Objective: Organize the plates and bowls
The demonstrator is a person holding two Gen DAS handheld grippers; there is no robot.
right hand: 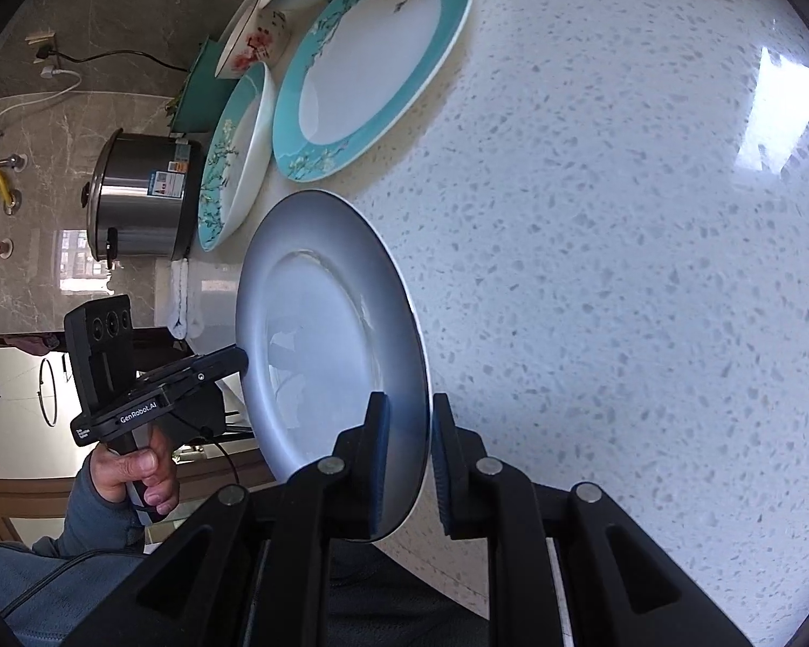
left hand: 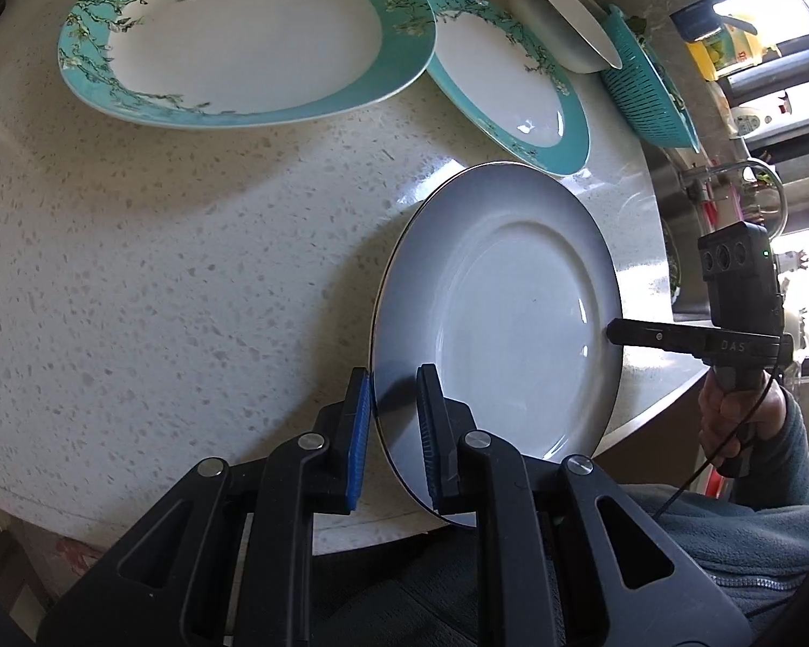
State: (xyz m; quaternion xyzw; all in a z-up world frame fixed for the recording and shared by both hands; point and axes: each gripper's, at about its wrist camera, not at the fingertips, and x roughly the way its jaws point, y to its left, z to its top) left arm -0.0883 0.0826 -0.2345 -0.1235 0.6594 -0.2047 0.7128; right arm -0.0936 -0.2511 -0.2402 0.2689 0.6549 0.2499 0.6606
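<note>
Plates and bowls lie scattered on the speckled counter [left hand: 189, 248], and one grey plate [left hand: 501, 312] sits at its near edge, its front lip past the counter's front. The left gripper [left hand: 393, 410] has its blue-padded fingers [left hand: 358, 415] straddling that rim, one under and one over; the right gripper [right hand: 407, 442] does the same on the opposite rim. Neither pair looks fully pressed home — a sliver of gap shows beside each pad — so I judge the jaws spread around the rim rather than clamped.

The risk is plain: glazed rim, narrow pads, and a two-sided hold. If one side closes or lifts ahead of the other, the plate could tilt and slide out, and with the lip hanging past the edge it would likely fall to the floor, not the counter. A skewed pinch could also chip the thin dark rim.

Further back lie a large teal floral plate [left hand: 242, 32] and a smaller teal plate [left hand: 512, 81], just beside each other, with a white bowl [left hand: 561, 21] tipped against a teal colander [left hand: 652, 86]. The counter is glossy stone, offering little friction. A steel cooker [right hand: 145, 194] stands by a marbled wall — bright window light glares at the right.
</note>
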